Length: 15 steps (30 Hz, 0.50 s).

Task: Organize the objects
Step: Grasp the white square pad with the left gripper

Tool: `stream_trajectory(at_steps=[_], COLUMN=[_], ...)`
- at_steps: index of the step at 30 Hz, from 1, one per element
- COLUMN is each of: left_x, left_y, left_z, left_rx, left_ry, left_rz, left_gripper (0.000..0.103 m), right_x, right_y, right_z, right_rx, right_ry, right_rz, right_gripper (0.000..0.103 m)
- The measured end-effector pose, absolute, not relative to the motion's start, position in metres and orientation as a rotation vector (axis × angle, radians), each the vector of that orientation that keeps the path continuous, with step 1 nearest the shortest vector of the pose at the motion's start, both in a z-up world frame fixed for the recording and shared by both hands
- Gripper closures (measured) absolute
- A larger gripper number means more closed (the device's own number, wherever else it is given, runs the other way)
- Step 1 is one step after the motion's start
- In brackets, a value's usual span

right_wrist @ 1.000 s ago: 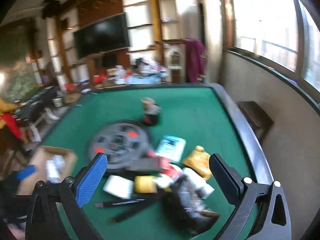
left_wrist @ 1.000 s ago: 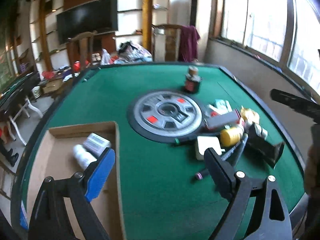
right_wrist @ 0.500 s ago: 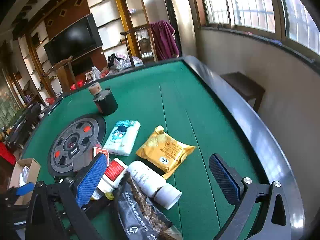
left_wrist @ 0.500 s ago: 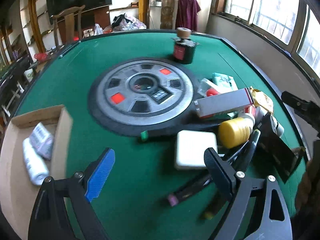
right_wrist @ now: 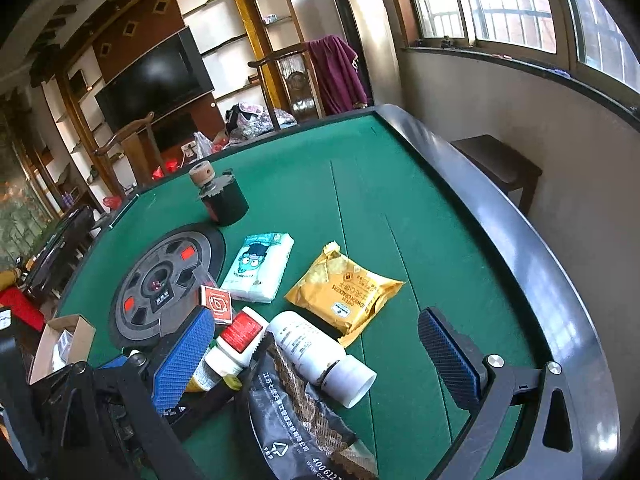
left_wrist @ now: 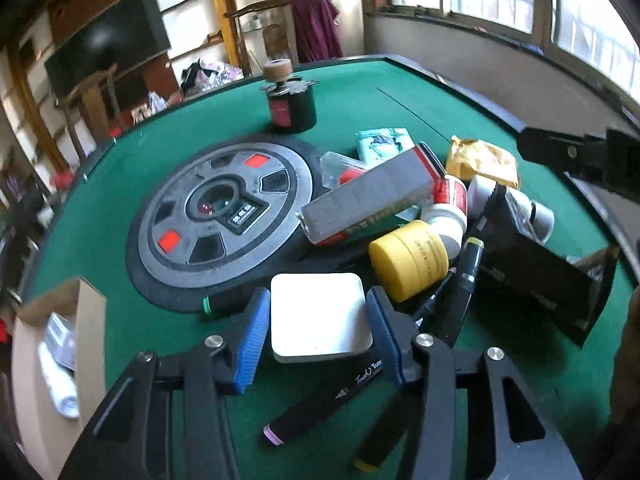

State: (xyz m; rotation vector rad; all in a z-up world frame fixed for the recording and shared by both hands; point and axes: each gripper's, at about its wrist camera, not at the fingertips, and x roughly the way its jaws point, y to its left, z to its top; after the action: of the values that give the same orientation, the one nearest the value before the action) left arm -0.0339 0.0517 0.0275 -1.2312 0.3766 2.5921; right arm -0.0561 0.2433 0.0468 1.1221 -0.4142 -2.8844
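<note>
My left gripper has its blue pads on both sides of a white square box lying on the green table; the jaws are closed in against its sides. Beside it lie a yellow jar, black markers, a grey carton and a black pouch. My right gripper is open and empty, hovering over a white bottle, the black pouch and a yellow snack pack.
A cardboard box with several items stands at the left edge; it also shows in the right wrist view. A round grey disc sits mid-table, a black canister behind it. A tissue pack lies near the disc.
My left gripper moved forward from the cardboard box to the pile and closed around the white square box. My right gripper swung right and lowered over the bottle and pouch.
</note>
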Motion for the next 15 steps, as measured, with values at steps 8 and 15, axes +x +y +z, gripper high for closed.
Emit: stream_trajectory(at_steps=[8, 15], left_x=[-0.050, -0.046], left_y=[0.032, 0.045], left_z=[0.012, 0.006], left_rx=[-1.352, -1.297], left_ry=[0.203, 0.171], left_rz=[2.470, 2.467], left_gripper=[0.028, 0.039], right_x=[-0.056, -0.057], right_y=[0.237, 0.227], right_z=[0.043, 0.040], right_rx=[1.135, 1.147], right_ry=[-0.400, -0.345], right_rz=[-2.878, -2.869], right_gripper=[0.000, 0.000])
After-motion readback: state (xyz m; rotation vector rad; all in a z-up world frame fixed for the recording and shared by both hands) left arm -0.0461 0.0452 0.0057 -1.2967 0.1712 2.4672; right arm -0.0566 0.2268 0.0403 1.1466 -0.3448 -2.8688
